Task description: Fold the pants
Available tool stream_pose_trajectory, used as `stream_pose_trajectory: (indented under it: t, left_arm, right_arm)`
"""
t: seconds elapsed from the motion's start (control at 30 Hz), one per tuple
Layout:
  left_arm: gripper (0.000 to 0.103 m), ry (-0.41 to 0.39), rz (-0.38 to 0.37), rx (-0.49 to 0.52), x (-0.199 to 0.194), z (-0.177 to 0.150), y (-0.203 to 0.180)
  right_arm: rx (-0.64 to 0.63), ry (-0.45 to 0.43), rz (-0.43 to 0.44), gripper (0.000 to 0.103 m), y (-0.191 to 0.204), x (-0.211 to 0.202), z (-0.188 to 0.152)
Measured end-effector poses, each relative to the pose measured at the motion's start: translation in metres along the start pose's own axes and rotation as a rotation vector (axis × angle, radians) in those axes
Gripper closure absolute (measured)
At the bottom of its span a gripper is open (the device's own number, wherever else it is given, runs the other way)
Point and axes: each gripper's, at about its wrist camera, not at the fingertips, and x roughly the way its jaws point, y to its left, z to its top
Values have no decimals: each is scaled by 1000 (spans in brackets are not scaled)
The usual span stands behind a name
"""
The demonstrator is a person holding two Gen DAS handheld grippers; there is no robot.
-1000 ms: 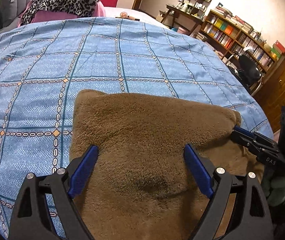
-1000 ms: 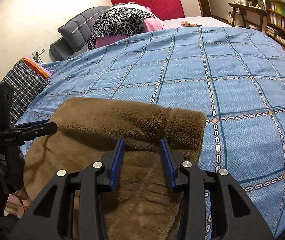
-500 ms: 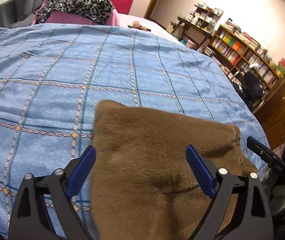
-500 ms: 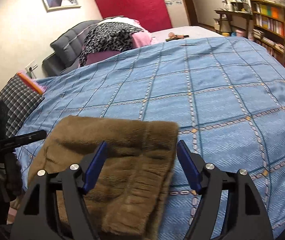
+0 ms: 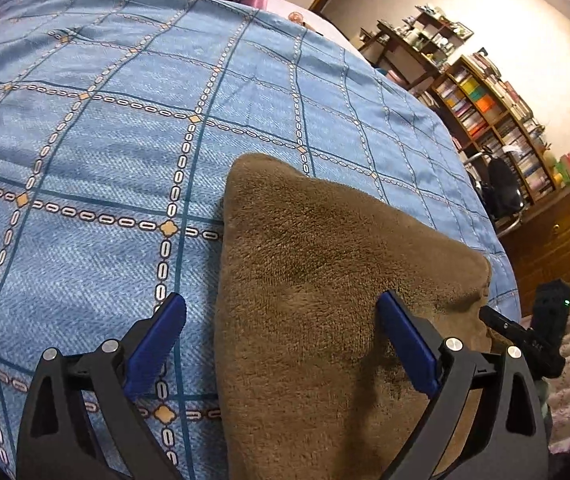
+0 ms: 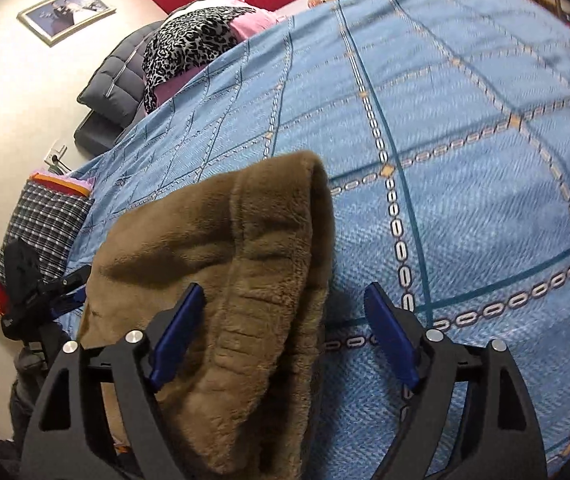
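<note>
Bedroom w/ cream walls; the work surface is a bed under a blue quilted bedspread [image 5: 97, 132] w/ a teal grid and chain-link pattern. A tall wooden bookshelf [image 5: 501, 120] packed w/ colourful books stands along the wall at right in the left wrist view. At the head of the bed lie a leopard-print cloth [image 6: 189, 46] over pink fabric and a dark grey cushion [image 6: 115, 84]; a framed picture [image 6: 65, 14] hangs on the wall above. A black-and-white checked pillow [image 6: 45, 228] sits at the bed's left edge.

The fuzzy brown fleece pants [image 5: 325, 300] lie folded on the near part of the bedspread, close to the bed's front edge.

Left gripper [image 5: 285, 348]: blue-padded fingers spread wide, nothing pinched; one finger sits over the bedspread, the other over the pants. Right gripper [image 6: 285, 336]: fingers likewise spread wide, gripping nothing; left finger over the pants' ribbed edge, right finger over bare bedspread. Contact w/ the fabric can't be told.
</note>
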Motion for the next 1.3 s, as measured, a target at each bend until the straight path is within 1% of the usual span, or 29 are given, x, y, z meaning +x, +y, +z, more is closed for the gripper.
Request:
stream_pose_trajectory:
  t: [0.17, 0.33, 0.47, 0.6, 0.77, 0.87, 0.97, 1.07, 1.23, 1.3]
  left_arm:
    - [7, 39, -63, -33, 7, 2, 10]
    - [7, 95, -156, -74, 16, 3, 20]
    - [7, 121, -214, -101, 19, 2, 28]
    - [6, 125, -231, -98, 19, 3, 32]
    - [6, 139, -263, -88, 22, 5, 30]
    - [7, 155, -307, -95, 20, 7, 33]
    - [7, 154, -343, -86, 14, 9, 35]
    - [7, 165, -345, -75, 15, 10, 30]
    - [6, 219, -318, -73, 31, 7, 25]
    - [7, 220, -329, -76, 34, 6, 26]
  right_arm:
    - [93, 53, 81, 15, -15, 10, 0]
    - [115, 78, 120, 14, -18, 15, 2]
    - [145, 95, 151, 14, -22, 18, 4]
    - [141, 125, 173, 13, -20, 25, 7]
    - [106, 156, 179, 13, -14, 31, 12]
    - [90, 166, 185, 13, -12, 33, 13]
    - [80, 166, 186, 13, -11, 33, 13]
    - [72, 165, 185, 13, -10, 35, 13]
    - [51, 169, 181, 13, 0, 42, 17]
    - [39, 168, 178, 14, 3, 44, 17]
